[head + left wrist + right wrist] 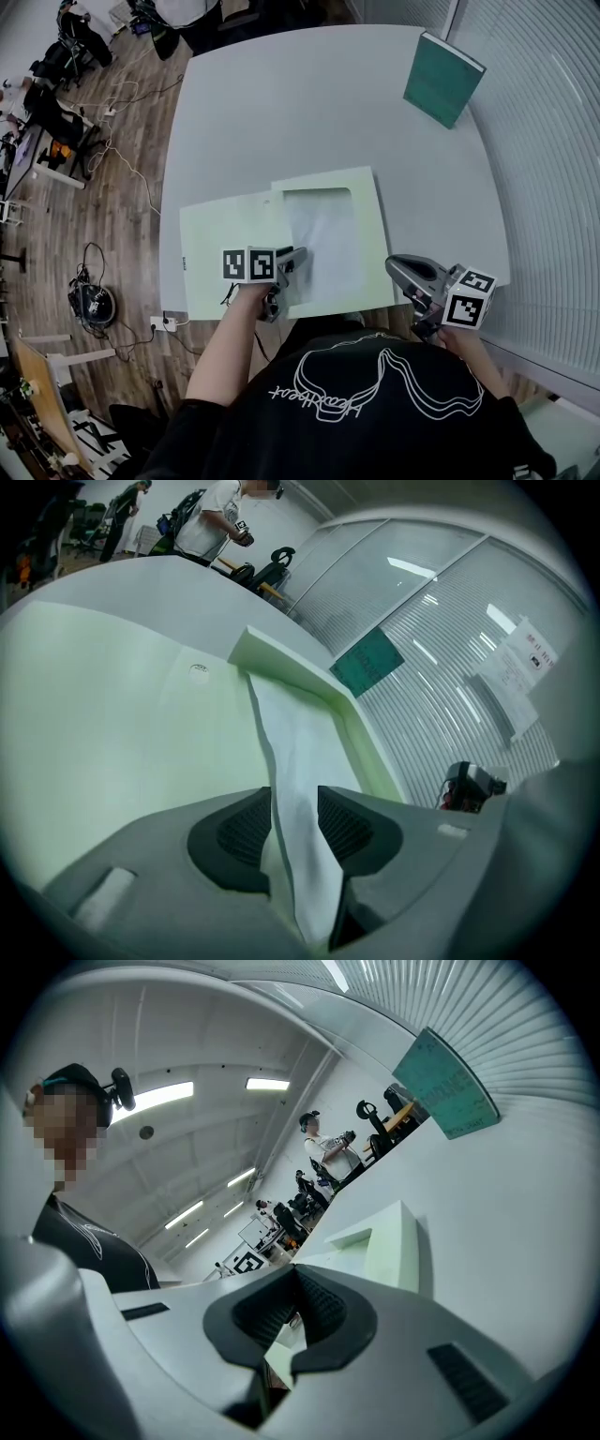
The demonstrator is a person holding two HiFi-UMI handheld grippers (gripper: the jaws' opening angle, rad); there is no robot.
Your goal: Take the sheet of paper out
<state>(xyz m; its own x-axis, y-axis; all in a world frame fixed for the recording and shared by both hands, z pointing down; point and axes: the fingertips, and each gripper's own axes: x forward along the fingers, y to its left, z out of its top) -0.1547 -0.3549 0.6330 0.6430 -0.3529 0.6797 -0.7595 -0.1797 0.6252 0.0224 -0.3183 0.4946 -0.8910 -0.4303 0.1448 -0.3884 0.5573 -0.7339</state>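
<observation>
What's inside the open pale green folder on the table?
A white sheet lies in the pale green folder, its near edge pinched by the left gripper. Anything beneath the sheet is covered.

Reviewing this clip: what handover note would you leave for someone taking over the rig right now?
Left gripper: shut on the sheet of paper, its near edge bunched between the jaws.
Right gripper: jaws together at the right edge of the folder, apparently pinching it.
The folder lies open on the table, with the sheet mostly in its pocket.
Done: sheet gripped. Left: draw it clear.
</observation>
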